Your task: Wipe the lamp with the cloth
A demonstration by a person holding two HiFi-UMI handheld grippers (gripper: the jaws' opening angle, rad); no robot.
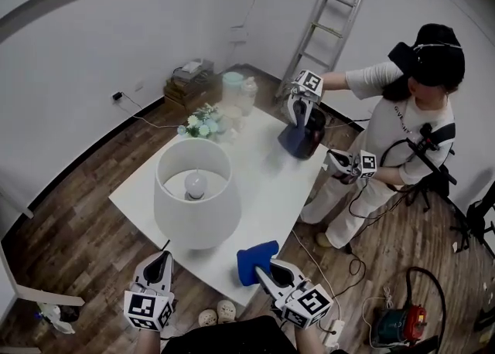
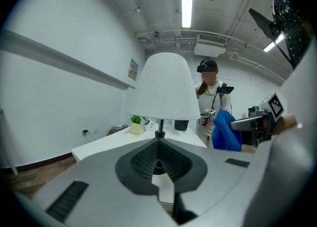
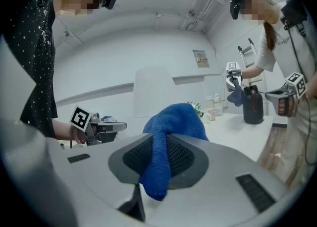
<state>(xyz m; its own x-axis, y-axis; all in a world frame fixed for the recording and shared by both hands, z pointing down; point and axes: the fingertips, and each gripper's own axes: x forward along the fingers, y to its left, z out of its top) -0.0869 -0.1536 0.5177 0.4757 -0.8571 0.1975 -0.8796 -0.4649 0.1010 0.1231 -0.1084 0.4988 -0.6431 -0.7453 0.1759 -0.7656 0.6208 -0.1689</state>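
Observation:
A table lamp with a white shade (image 1: pixel 193 198) stands on the near-left part of the white table (image 1: pixel 286 190). It shows straight ahead in the left gripper view (image 2: pixel 166 89) and pale in the right gripper view (image 3: pixel 153 92). My right gripper (image 1: pixel 263 274) is shut on a blue cloth (image 1: pixel 254 256) at the table's near edge, right of the lamp. The cloth (image 3: pixel 171 122) drapes over the jaws of the right gripper (image 3: pixel 158 139). My left gripper (image 1: pixel 161 261) hangs just below the shade, apart from it. Its jaws (image 2: pixel 158 144) stand shut with nothing in them.
A second person (image 1: pixel 410 113) at the far right holds two grippers and a cloth on a dark jug (image 1: pixel 302 140). A flower pot (image 1: pixel 203 122) and jars (image 1: pixel 240 90) stand at the table's far end. A ladder (image 1: pixel 329 12) leans behind; cables and a red machine (image 1: pixel 402 321) lie on the floor.

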